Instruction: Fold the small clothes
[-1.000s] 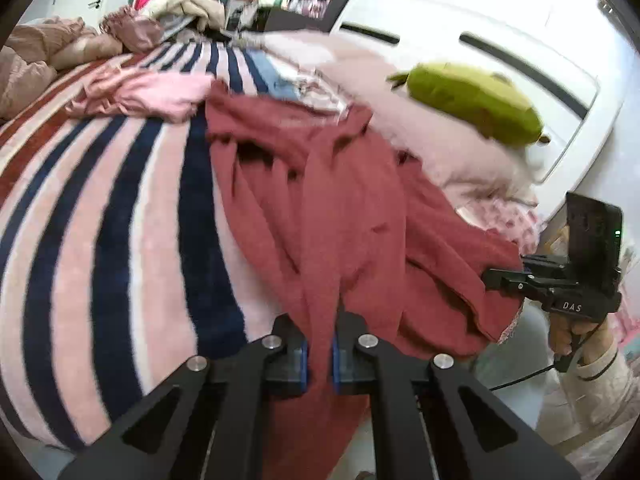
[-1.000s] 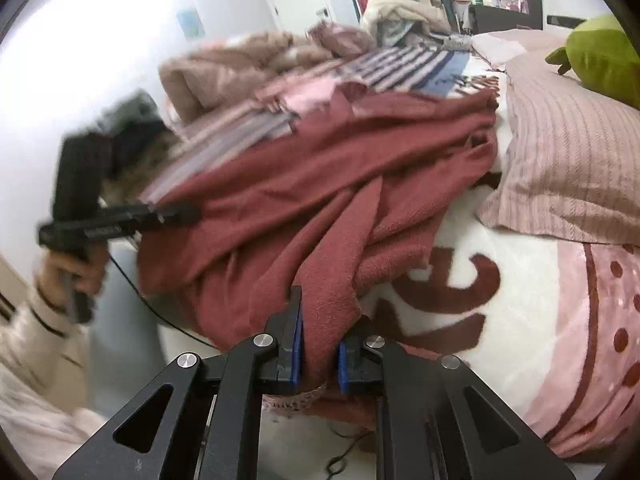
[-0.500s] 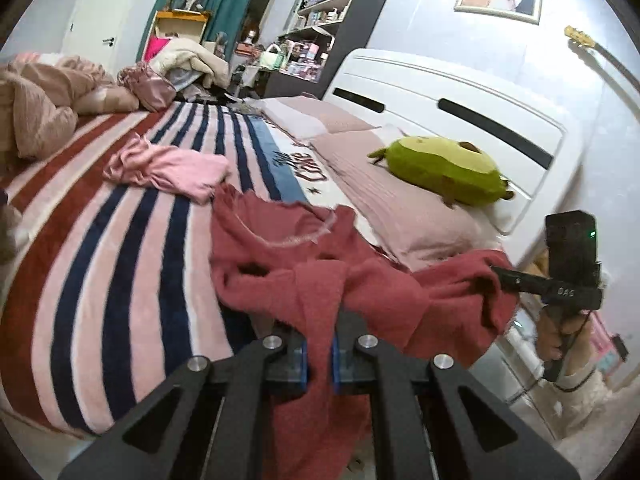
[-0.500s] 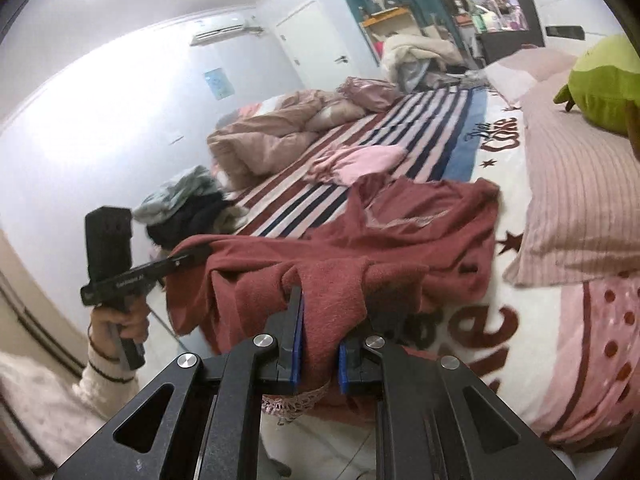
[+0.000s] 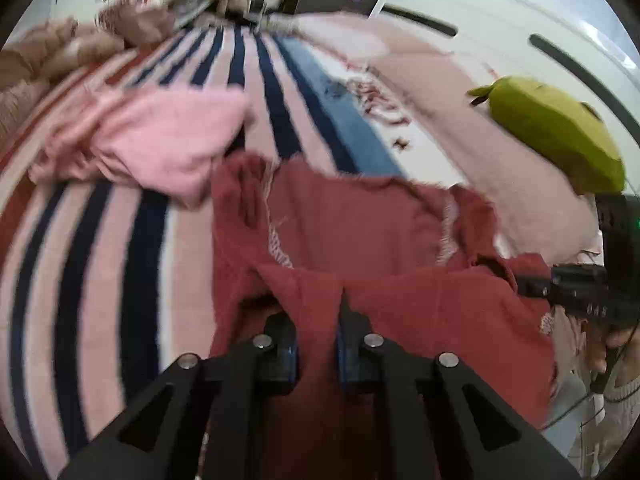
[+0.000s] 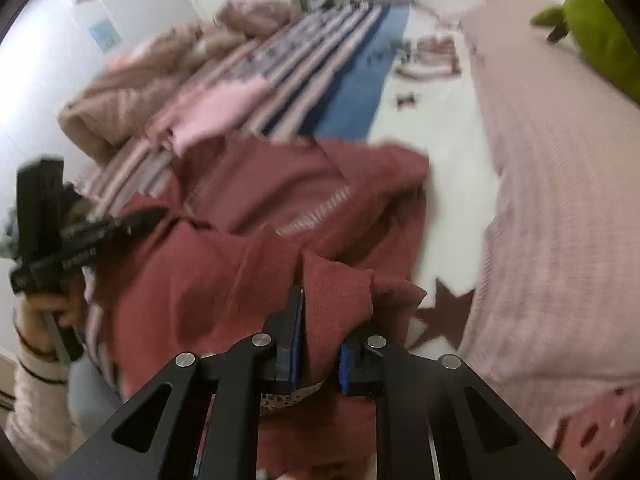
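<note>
A dark red garment (image 5: 360,240) lies spread on the striped bed cover, its far part flat and its near edge lifted. My left gripper (image 5: 316,344) is shut on the garment's near edge. My right gripper (image 6: 318,348) is shut on another part of the same edge (image 6: 332,300). Each gripper shows in the other's view: the right one (image 5: 576,292) at the far right, the left one (image 6: 80,240) at the left. The red cloth stretches between them. Both views are motion blurred.
A crumpled pink garment (image 5: 152,140) lies on the striped cover (image 5: 100,260) beyond the red one; it also shows in the right wrist view (image 6: 216,116). A pink pillow (image 6: 560,200) and a green plush toy (image 5: 556,132) lie by the white headboard (image 5: 500,12). Bundled bedding (image 6: 120,100) lies at the far left.
Both grippers have swung forward and down over the bed with the red garment. Its far part now lies spread flat on the cover, closer to the pink garment.
</note>
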The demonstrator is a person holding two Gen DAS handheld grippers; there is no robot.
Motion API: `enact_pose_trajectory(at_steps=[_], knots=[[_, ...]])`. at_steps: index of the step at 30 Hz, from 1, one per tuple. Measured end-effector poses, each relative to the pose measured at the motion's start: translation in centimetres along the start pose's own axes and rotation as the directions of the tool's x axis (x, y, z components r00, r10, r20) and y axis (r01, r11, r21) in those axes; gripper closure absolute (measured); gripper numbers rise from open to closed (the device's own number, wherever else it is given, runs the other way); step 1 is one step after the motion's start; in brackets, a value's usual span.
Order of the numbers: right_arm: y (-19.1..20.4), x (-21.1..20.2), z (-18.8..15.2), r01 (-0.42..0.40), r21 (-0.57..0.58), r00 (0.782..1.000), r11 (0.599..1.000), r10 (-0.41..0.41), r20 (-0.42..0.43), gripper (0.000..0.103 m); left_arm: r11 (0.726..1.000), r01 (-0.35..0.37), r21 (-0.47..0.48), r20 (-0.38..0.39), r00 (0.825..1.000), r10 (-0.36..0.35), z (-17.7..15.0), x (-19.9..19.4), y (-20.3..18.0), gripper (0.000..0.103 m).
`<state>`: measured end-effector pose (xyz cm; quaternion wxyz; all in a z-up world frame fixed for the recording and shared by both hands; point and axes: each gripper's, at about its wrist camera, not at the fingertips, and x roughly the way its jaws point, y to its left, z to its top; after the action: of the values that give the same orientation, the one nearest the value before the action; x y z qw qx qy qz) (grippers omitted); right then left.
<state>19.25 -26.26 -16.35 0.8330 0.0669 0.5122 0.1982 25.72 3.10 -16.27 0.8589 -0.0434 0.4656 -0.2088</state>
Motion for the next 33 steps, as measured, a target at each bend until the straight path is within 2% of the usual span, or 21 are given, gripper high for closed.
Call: enact_pose_trajectory(at_steps=[3, 4, 5, 6, 7, 8, 12, 16, 18, 20, 22, 24, 25, 26, 27, 28, 30, 31, 32, 33], knots=[[-0.5, 0.5, -0.5, -0.021, 0.007, 1.0, 1.0, 0.021, 0.007, 0.089, 0.998, 0.06, -0.006, -0.029, 0.998, -0.06, -0.3, 0.9, 0.2, 0.072], [-0.5, 0.0, -0.6, -0.026, 0.005, 1.0, 1.0, 0.026, 0.004, 0.085, 0.996, 0.085, -0.001, -0.026, 0.996, -0.085, -0.5, 0.3, 0.1, 0.062], [-0.6, -0.4, -0.7, -0.028, 0.003, 1.0, 1.0, 0.028, 0.0, 0.074, 0.996, 0.093, 0.007, -0.021, 0.995, -0.093, -0.6, -0.4, -0.1, 0.047], [-0.6, -1.3, -0.9, -0.022, -0.003, 1.0, 1.0, 0.022, 0.001, 0.063, 0.994, 0.103, 0.02, -0.006, 0.995, -0.103, -0.7, -1.7, -0.3, 0.039], [-0.5, -2.2, -1.2, -0.015, -0.015, 1.0, 1.0, 0.016, 0.016, 0.043, 0.994, 0.106, 0.032, 0.014, 0.994, -0.107, -0.9, -2.8, -0.5, 0.03], [-0.4, -3.1, -1.7, -0.014, -0.03, 0.999, 0.999, 0.015, 0.035, 0.039, 0.993, 0.111, 0.051, 0.036, 0.993, -0.113, -1.2, -4.3, -0.6, 0.029], [-1.0, -6.0, -3.8, -0.011, -0.03, 0.998, 0.999, 0.013, 0.065, 0.039, 0.993, 0.095, 0.066, 0.07, 0.993, -0.1, -3.0, -8.8, -0.4, 0.025], [-2.0, -5.4, -5.8, 0.019, 0.0, 0.999, 1.0, -0.019, 0.027, 0.039, 0.996, 0.069, 0.048, 0.03, 0.997, -0.071, -6.3, -9.6, 0.6, 0.025], [-2.8, -4.5, -7.0, -0.074, 0.066, 0.997, 0.995, 0.073, 0.01, 0.039, 0.996, 0.084, 0.025, 0.005, 0.996, -0.084, -8.1, -9.1, 0.9, 0.025], [-3.1, -4.0, -7.8, -0.149, 0.113, 0.989, 0.982, 0.147, 0.032, 0.039, 0.993, 0.117, -0.006, -0.027, 0.993, -0.117, -10.1, -8.3, 1.2, 0.025], [-3.0, -3.9, -8.1, -0.178, 0.127, 0.982, 0.976, 0.167, 0.092, 0.039, 0.991, 0.128, -0.032, -0.048, 0.99, -0.129, -11.6, -7.6, 1.2, 0.025], [-2.7, -3.9, -8.0, -0.171, 0.117, 0.978, 0.978, 0.155, 0.139, 0.045, 0.991, 0.128, -0.047, -0.049, 0.99, -0.131, -12.3, -7.1, 1.0, 0.025], [-2.5, -3.8, -7.9, -0.159, 0.115, 0.978, 0.981, 0.14, 0.155, 0.059, 0.992, 0.113, -0.053, -0.037, 0.993, -0.115, -12.6, -7.0, 0.8, 0.026], [-2.2, -3.7, -7.7, -0.151, 0.114, 0.978, 0.982, 0.132, 0.161, 0.073, 0.994, 0.098, -0.058, -0.026, 0.995, -0.099, -12.7, -7.2, 0.6, 0.032], [-1.9, -3.7, -7.6, -0.146, 0.109, 0.977, 0.983, 0.126, 0.174, 0.079, 0.993, 0.096, -0.065, -0.018, 0.995, -0.098, -12.8, -7.4, 0.5, 0.038], [-1.7, -3.8, -7.4, -0.141, 0.102, 0.975, 0.985, 0.121, 0.185, 0.087, 0.992, 0.103, -0.071, -0.013, 0.994, -0.104, -12.8, -7.7, 0.3, 0.051], [-0.9, -4.5, -7.2, -0.129, 0.072, 0.97, 0.989, 0.11, 0.219, 0.093, 0.992, 0.106, -0.061, -0.006, 0.994, -0.107, -12.8, -8.3, 0.0, 0.07], [-0.7, -4.7, -7.0, -0.131, 0.067, 0.967, 0.989, 0.113, 0.23, 0.096, 0.994, 0.098, -0.045, -0.007, 0.995, -0.098, -12.6, -8.5, -0.3, 0.088], [-0.4, -5.1, -6.8, -0.133, 0.059, 0.963, 0.989, 0.114, 0.246, 0.097, 0.996, 0.082, -0.029, -0.001, 0.997, -0.082, -12.5, -8.9, -0.6, 0.095], [-0.2, -5.3, -6.7, -0.126, 0.051, 0.961, 0.991, 0.109, 0.254, 0.097, 0.997, 0.075, -0.022, 0.008, 0.997, -0.075, -12.2, -9.2, -0.8, 0.096]])
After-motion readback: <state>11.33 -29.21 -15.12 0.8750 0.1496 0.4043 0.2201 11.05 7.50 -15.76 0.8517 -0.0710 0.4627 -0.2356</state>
